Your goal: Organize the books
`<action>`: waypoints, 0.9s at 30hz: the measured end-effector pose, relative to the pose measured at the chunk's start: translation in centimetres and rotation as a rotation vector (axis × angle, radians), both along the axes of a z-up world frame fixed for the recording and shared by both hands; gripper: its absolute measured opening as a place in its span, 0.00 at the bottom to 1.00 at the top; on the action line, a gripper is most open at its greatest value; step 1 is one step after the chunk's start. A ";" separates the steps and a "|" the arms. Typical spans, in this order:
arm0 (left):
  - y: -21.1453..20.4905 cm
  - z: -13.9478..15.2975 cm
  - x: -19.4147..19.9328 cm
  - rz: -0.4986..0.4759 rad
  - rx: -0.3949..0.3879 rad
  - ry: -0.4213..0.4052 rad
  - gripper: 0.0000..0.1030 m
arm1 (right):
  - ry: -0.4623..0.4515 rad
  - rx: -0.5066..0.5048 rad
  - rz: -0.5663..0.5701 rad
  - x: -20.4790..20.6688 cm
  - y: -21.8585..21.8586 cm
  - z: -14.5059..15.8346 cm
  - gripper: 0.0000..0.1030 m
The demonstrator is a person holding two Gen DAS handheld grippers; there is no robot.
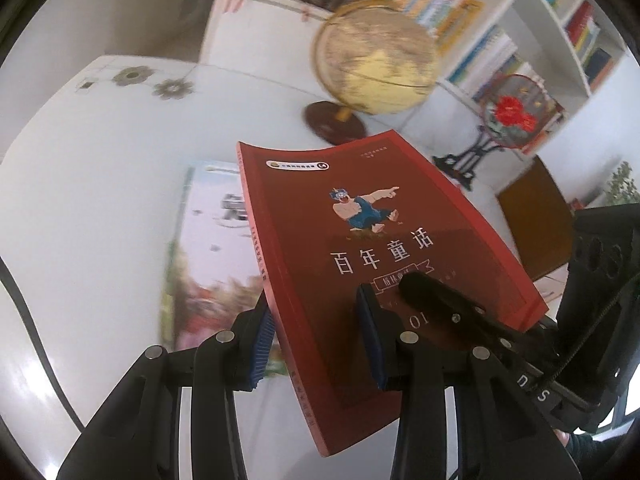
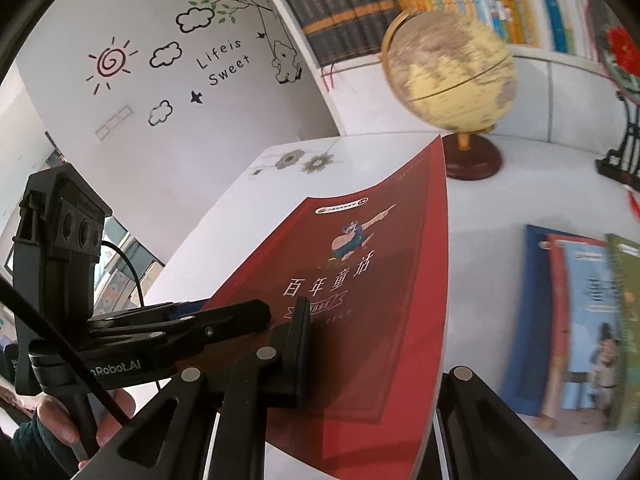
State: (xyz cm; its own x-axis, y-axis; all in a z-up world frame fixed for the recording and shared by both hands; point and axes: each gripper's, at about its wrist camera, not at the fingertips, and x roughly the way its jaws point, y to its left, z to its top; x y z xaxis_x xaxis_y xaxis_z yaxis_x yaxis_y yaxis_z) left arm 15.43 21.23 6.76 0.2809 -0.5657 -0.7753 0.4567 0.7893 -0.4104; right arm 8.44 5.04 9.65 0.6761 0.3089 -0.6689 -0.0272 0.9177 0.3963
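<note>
A red book (image 1: 360, 240) with a cartoon figure and white characters on its cover hangs tilted above the white table (image 1: 100, 200). My left gripper (image 1: 316, 338) is shut on its lower spine edge, one blue pad (image 1: 370, 332) on the cover and the other under the spine. My right gripper (image 1: 420, 288) comes in from the right and clamps the same cover. In the right wrist view the red book (image 2: 360, 280) sits in my right gripper (image 2: 360, 332); one finger (image 2: 298, 340) presses the cover and the other is hidden behind the book. My left gripper (image 2: 224, 312) grips its left edge.
A pale green book (image 1: 200, 260) lies on the table under the red one. Three overlapping books (image 2: 580, 320) lie at the right. A globe (image 1: 376, 60) and a fan ornament on a black stand (image 1: 512, 116) stand at the back, before filled bookshelves (image 1: 580, 20). A hand (image 2: 60, 420) holds the left gripper.
</note>
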 end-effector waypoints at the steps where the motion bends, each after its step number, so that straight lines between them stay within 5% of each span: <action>1: 0.4 -0.6 0.8 0.004 0.004 0.005 0.34 | 0.008 0.003 -0.003 0.8 0.7 -0.5 0.15; 18: 3.0 -6.1 6.0 -0.021 0.030 0.080 0.34 | 0.107 0.007 -0.074 7.2 4.1 -5.5 0.16; 27: 2.8 -8.1 5.2 0.019 0.121 0.095 0.37 | 0.253 0.015 -0.092 7.0 4.1 -7.9 0.36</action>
